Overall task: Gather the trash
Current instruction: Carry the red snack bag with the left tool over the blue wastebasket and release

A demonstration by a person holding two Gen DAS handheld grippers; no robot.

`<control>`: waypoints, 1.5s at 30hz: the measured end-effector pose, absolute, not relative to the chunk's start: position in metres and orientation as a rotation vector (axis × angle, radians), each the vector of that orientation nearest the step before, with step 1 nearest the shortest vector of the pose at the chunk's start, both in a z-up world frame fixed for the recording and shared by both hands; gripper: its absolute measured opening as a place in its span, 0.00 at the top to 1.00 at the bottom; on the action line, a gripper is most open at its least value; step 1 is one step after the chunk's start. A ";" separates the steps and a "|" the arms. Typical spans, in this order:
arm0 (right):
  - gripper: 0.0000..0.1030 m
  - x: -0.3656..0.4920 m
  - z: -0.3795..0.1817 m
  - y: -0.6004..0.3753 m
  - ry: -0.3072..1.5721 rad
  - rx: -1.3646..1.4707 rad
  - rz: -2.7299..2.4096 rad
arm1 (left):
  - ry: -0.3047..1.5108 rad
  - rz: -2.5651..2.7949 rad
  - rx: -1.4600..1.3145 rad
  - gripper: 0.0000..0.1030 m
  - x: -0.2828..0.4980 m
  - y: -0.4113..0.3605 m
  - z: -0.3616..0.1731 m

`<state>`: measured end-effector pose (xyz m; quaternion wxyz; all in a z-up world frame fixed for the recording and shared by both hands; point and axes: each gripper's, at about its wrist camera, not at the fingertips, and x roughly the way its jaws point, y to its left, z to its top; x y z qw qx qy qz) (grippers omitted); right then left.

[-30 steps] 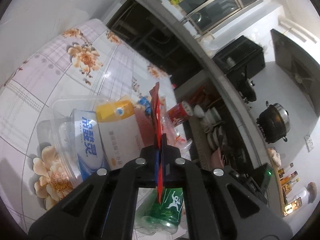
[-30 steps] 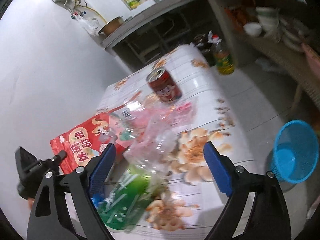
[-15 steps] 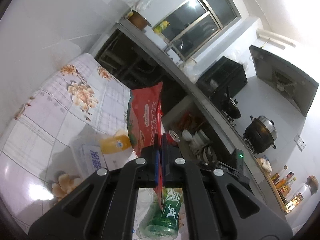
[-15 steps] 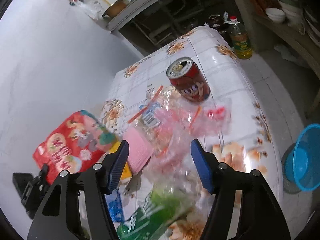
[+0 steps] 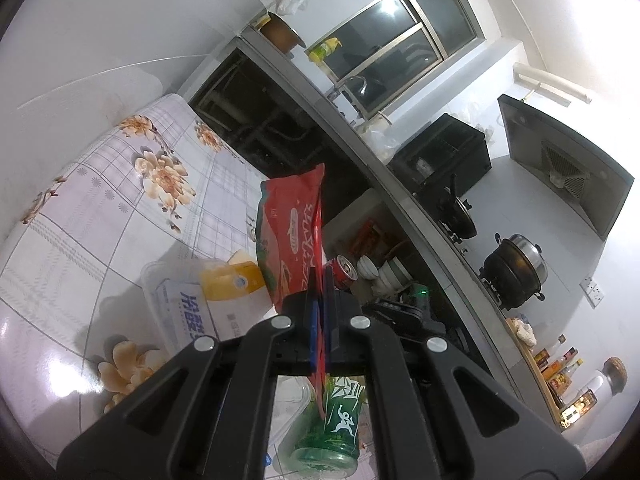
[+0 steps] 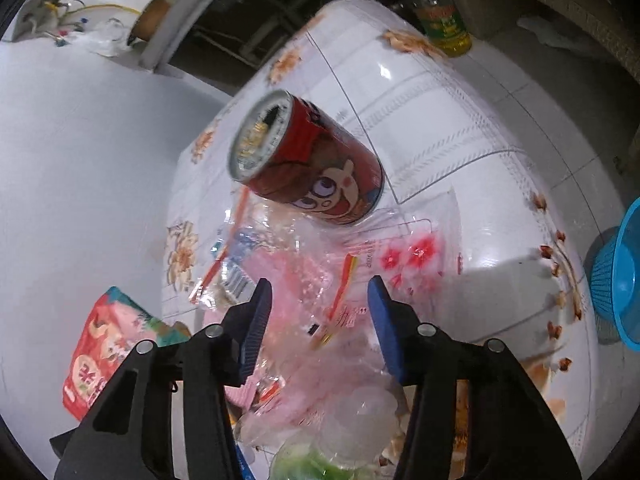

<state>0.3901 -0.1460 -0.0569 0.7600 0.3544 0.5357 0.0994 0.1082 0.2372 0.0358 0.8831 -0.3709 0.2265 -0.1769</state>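
Left wrist view: the left gripper [image 5: 320,320] has its fingers [image 5: 311,320] pressed together on the lower edge of a red bag [image 5: 294,240]. The bag stands up from the fingers, clear of the counter [image 5: 100,208]. Left of the fingers, a white box [image 5: 188,308] with blue lettering lies in a clear tray [image 5: 154,280], and a yellow-topped carton [image 5: 234,284] lies against it. Below the fingers, a green bottle [image 5: 340,420] stands on the counter. Just right of the fingertips, a red can [image 5: 345,272] is visible beyond the bag. The counter carries a flowered cloth.

Right wrist view: the right gripper [image 6: 318,320] points down at a heap of clear and pink plastic wrappers [image 6: 320,288]. Its fingers [image 6: 256,324] stand apart and are closing. The wrappers lie between and under them; contact between pads and plastic cannot be determined. Ahead of the fingertips, the red can [image 6: 308,160] with a cartoon face stands on the counter [image 6: 460,140], touching the far edge of the wrappers. Left of the fingers, the red bag [image 6: 100,360] hangs off the counter edge. Below the fingers, a clear cup [image 6: 360,420] and the green bottle [image 6: 312,460] lie close to the camera. Far right of the fingers, a blue basket [image 6: 620,280] stands on the floor. Beyond the can, an oil bottle [image 6: 444,20] stands past the counter's far end.
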 end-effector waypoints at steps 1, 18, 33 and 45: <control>0.56 0.391 -0.059 -0.145 1.172 0.768 0.213 | 0.472 -0.368 -0.772 1.00 0.108 0.237 0.036; 0.96 0.391 0.004 -0.094 1.011 0.444 0.314 | 0.452 -0.357 -0.731 1.00 0.102 0.226 0.040; 0.98 0.296 0.114 -0.124 0.668 0.328 0.322 | 0.410 -0.436 -0.576 1.00 0.089 0.162 0.097; 0.98 0.145 0.121 -0.290 0.474 0.403 -0.061 | 0.574 -0.753 -0.421 1.00 0.128 -0.019 0.127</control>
